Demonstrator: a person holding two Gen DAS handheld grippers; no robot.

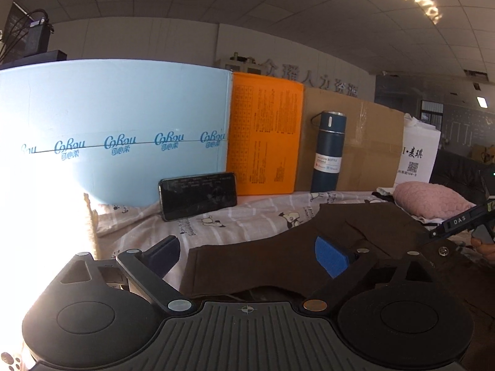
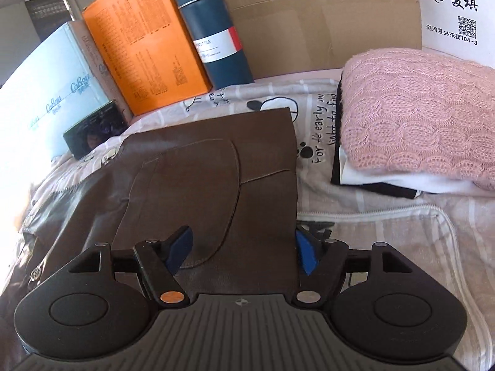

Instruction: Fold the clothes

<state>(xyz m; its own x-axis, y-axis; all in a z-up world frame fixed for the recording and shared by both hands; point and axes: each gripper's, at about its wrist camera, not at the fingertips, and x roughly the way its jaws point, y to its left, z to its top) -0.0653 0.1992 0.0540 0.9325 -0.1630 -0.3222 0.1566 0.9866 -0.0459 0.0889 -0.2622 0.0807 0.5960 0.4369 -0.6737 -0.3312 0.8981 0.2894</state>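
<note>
My left tool (image 1: 247, 255) stands released, its blue pads wide apart and pressing on nothing — the left finger hangs over the printed sheet (image 1: 235, 225), the right one over the brown garment (image 1: 309, 247). My right tool (image 2: 243, 253) is released too: its left pad floats above the brown cloth, its right pad sits just off the garment's right edge, and neither clamps the fabric.

The brown garment (image 2: 210, 179) lies flat on the cartoon-printed sheet (image 2: 355, 232) in front of both tools, folded to a narrow panel with a stitched pocket facing up; a metal button (image 2: 34, 274) shows on the part spreading to the left. From the left wrist camera, my right tool's black body (image 1: 458, 221) reaches in at the garment's far right corner.

Just right of the garment sits a stack of folded clothes — a pink knit (image 2: 414, 114) on top of white and black pieces. Along the back stand a pale blue box (image 1: 114, 130), an orange box (image 1: 263, 136), a dark blue vacuum bottle (image 1: 328, 151), a cardboard box (image 1: 368, 142) and a white bag (image 1: 417, 154). A phone (image 1: 198, 194) leans against the blue box.
</note>
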